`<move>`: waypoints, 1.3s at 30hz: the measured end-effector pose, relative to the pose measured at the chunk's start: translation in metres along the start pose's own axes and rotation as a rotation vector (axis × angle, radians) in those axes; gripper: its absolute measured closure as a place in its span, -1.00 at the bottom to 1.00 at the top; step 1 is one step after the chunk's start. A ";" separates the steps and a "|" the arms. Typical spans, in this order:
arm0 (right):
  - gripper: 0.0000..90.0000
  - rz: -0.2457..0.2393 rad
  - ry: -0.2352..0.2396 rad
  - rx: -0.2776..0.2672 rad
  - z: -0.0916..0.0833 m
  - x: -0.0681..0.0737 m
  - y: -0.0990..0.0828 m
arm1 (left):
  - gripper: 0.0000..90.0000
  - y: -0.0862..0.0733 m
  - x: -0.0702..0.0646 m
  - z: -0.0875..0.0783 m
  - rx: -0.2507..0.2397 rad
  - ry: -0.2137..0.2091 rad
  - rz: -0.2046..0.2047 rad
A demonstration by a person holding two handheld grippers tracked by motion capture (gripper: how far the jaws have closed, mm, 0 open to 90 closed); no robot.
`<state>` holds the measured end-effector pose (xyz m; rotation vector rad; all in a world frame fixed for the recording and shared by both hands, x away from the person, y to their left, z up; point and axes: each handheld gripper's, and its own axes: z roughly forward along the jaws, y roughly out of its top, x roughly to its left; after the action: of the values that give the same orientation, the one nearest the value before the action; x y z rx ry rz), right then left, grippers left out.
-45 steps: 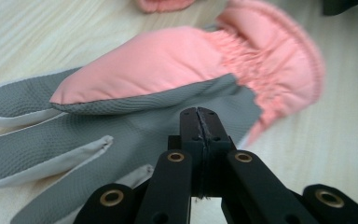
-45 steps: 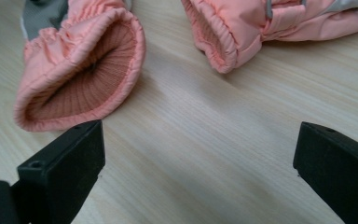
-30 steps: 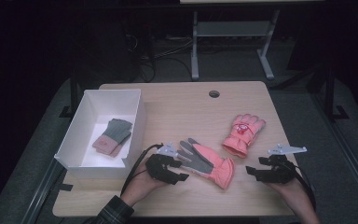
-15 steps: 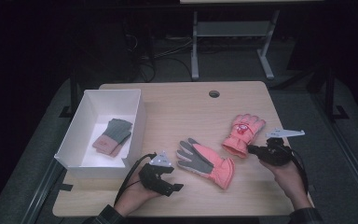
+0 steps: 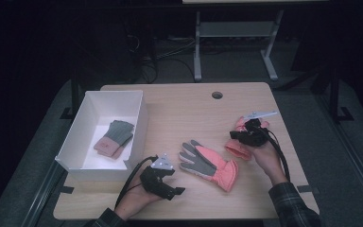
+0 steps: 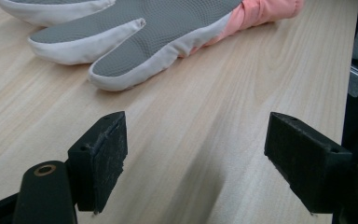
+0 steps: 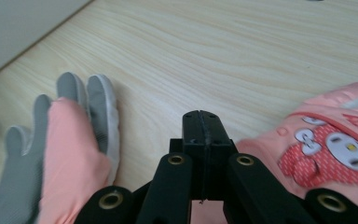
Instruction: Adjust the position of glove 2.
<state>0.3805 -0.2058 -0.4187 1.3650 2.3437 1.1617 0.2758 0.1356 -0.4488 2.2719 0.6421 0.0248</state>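
Pink padded glove, grey mesh palm up (image 5: 208, 165), mid-table; left gripper (image 6: 193, 163) apart, empty, just short. Right gripper (image 7: 202, 126) closed empty over second pink cartoon-print glove (image 7: 335, 154). Risk: shut jaws shove fabric, no grip.

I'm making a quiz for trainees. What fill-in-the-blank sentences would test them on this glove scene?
1. The left gripper has its jaws ____, with nothing between them.
2. The right gripper has its jaws ____.
3. The palm-up glove on the table has a ____ palm.
4. The folded pair of gloves lies inside the ____ box.

Missing words: open; shut; grey; white
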 end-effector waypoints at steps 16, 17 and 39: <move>1.00 0.006 -0.005 0.089 -0.008 -0.007 -0.027 | -0.54 -0.002 0.004 0.002 0.006 0.007 -0.001; 1.00 0.005 -0.005 0.090 -0.011 -0.008 -0.029 | -0.54 -0.002 0.004 0.002 0.008 0.006 -0.001; 0.82 0.080 -0.118 0.072 -0.083 -0.051 -0.074 | -0.54 -0.001 0.004 -0.002 0.002 0.007 0.011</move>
<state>0.3182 -0.3109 -0.4265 1.5207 2.2877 0.9967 0.2789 0.1394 -0.4486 2.2780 0.6335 0.0372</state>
